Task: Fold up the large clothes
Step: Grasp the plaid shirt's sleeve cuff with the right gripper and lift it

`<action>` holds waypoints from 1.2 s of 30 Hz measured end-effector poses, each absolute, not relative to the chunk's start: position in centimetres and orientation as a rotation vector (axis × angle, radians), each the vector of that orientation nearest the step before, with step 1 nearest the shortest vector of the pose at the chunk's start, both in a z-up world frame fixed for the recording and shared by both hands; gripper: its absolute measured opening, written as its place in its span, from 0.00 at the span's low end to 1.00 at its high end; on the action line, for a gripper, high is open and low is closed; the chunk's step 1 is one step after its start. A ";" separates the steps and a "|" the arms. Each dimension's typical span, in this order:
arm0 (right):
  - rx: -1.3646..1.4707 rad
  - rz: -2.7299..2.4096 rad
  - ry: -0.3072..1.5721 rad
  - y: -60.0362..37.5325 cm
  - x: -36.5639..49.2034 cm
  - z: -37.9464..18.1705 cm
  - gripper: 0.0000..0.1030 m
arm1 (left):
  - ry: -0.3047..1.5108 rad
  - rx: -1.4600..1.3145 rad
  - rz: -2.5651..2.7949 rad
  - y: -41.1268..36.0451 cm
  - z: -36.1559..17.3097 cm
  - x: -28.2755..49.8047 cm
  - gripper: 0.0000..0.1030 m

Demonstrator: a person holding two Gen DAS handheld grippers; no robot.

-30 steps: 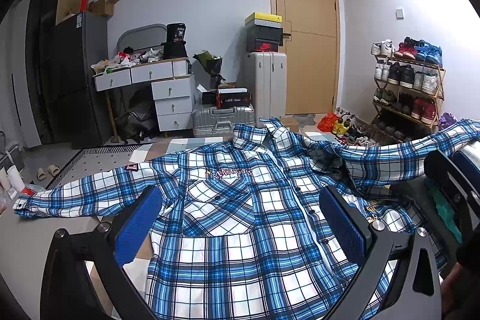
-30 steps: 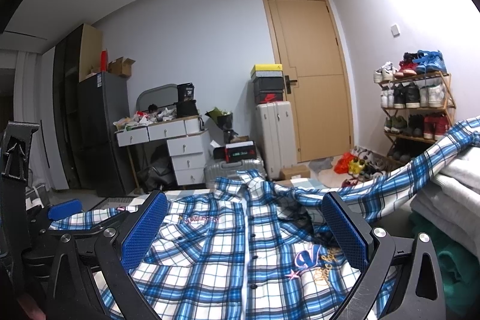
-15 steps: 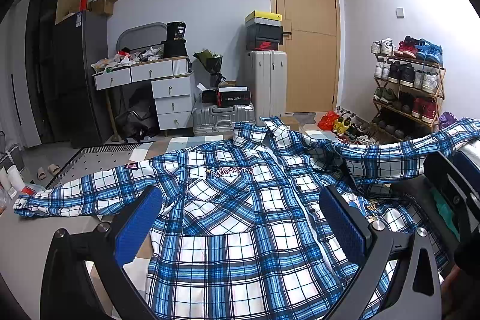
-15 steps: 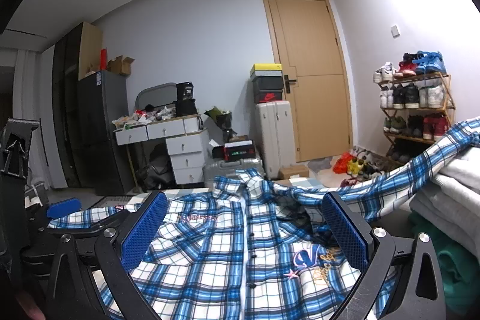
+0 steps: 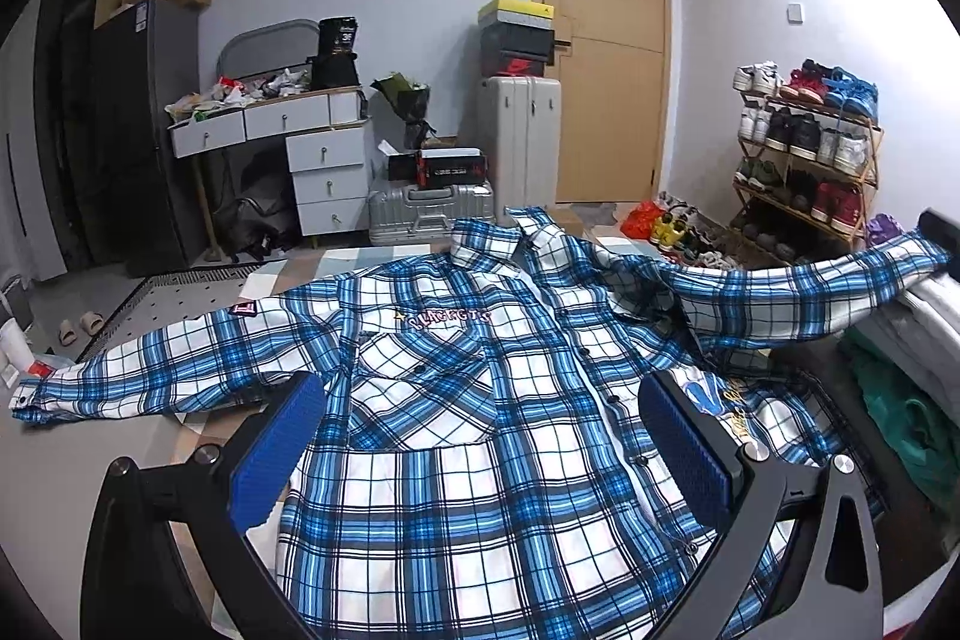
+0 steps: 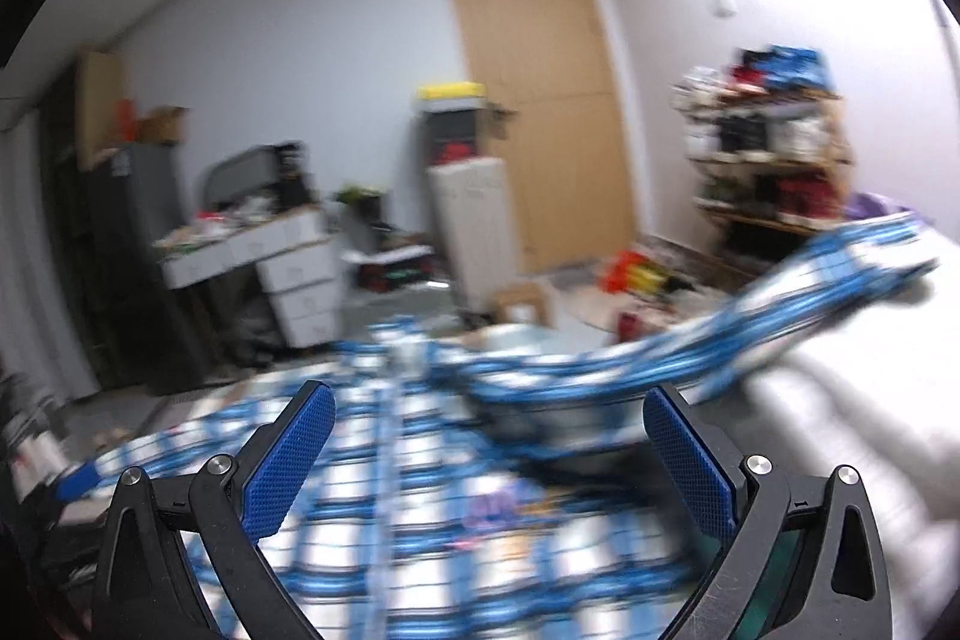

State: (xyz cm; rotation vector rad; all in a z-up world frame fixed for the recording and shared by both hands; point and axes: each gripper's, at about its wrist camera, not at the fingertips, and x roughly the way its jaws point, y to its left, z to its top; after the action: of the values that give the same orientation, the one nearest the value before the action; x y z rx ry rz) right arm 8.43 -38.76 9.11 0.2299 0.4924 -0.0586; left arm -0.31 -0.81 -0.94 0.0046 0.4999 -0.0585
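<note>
A large blue and white plaid shirt [image 5: 480, 400] lies face up and spread out on the table, collar at the far side. Its left sleeve [image 5: 138, 376] stretches flat to the left. The right sleeve [image 5: 798, 298] runs up onto a pile of folded clothes. My left gripper [image 5: 480, 436] hovers open over the shirt's lower front, nothing between its blue pads. The right wrist view is blurred by motion. There my right gripper [image 6: 486, 454] stands open above the shirt [image 6: 420, 508], near the right sleeve [image 6: 750, 328], holding nothing.
A pile of folded clothes, grey [image 5: 924, 322] over green [image 5: 900, 418], sits at the table's right edge. Behind the table are a white drawer desk [image 5: 300, 148], suitcases [image 5: 516, 142], a wooden door [image 5: 606, 70] and a shoe rack [image 5: 810, 148].
My right gripper has swung quickly, blurring its view and turning toward the right sleeve and the clothes pile. The left gripper has barely moved. The shirt lies as before.
</note>
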 end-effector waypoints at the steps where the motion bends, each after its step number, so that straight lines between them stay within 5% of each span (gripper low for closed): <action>1: 0.259 -0.080 0.518 -40.4 8.7 9.4 1.00 | 0.498 0.007 -0.060 -0.9 -0.9 -0.4 0.99; 10: 0.423 -0.383 0.734 -54.2 12.0 10.2 0.98 | 0.530 0.005 -0.062 -1.0 -1.0 0.2 0.99; 18: 0.336 -0.546 0.792 -56.6 16.2 9.7 0.83 | 0.550 0.033 -0.047 -1.2 -1.5 0.6 0.99; 21: 0.193 -0.586 0.805 -55.6 18.2 9.7 0.46 | 0.555 0.031 -0.040 -1.1 -1.5 0.7 0.99; 22: 0.165 -0.582 0.804 -55.3 19.2 9.5 0.19 | 0.558 0.031 -0.038 -1.0 -1.6 0.7 0.99; 23: 0.117 -0.582 0.802 -55.0 19.8 9.9 0.06 | 0.561 0.034 -0.036 -1.0 -1.6 0.8 0.99; 36: -0.158 -0.670 0.564 -52.3 25.0 21.1 0.05 | 0.555 0.081 -0.007 -0.5 -1.8 0.8 0.99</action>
State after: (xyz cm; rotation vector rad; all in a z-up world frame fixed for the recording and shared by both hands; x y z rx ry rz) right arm 25.04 -52.30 21.11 -0.1582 0.5640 -0.6697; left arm 0.80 -0.52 -1.84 0.0805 0.5549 -0.0072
